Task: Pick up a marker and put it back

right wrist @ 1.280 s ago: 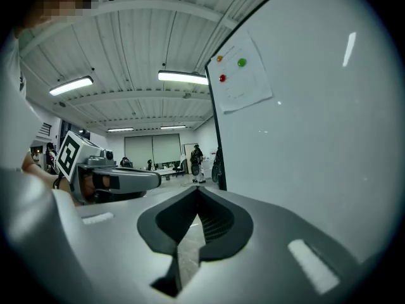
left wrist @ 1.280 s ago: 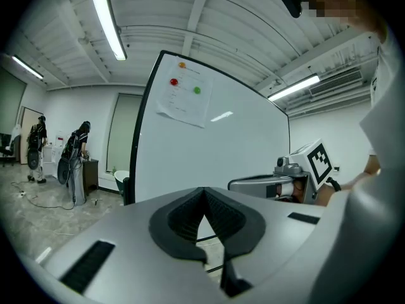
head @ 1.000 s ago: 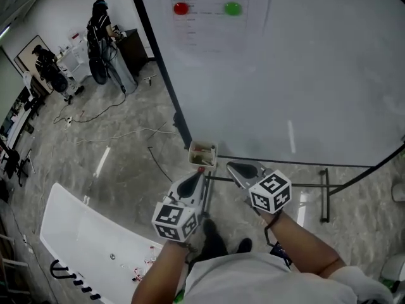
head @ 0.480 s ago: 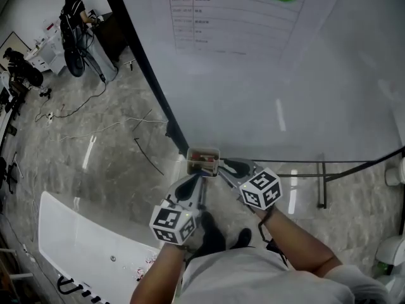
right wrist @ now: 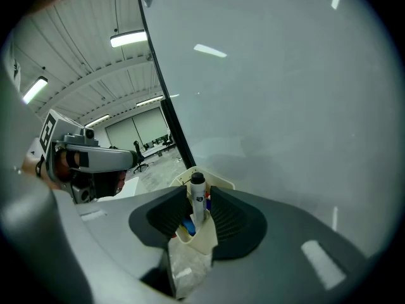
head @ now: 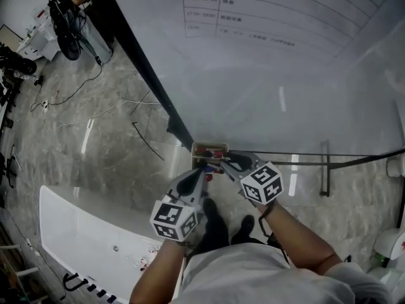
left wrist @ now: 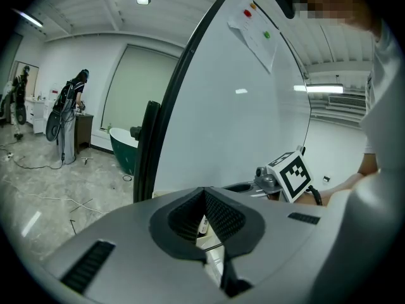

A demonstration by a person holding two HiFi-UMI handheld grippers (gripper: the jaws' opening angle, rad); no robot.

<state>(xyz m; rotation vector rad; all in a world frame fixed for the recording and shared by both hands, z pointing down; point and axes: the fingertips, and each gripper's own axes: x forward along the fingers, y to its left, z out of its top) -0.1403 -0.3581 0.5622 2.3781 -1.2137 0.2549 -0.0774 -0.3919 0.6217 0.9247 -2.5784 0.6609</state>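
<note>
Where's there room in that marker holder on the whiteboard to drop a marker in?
Tight. The near end of the holder is crowded: a blue marker lies beside the upright marker that the right gripper straddles. Only the strip behind it, by the far rim, looks free.

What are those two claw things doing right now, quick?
Left gripper: closed, holding nothing.
Right gripper: open, jaws either side of a marker standing in its holder, not clamped on it.
</note>
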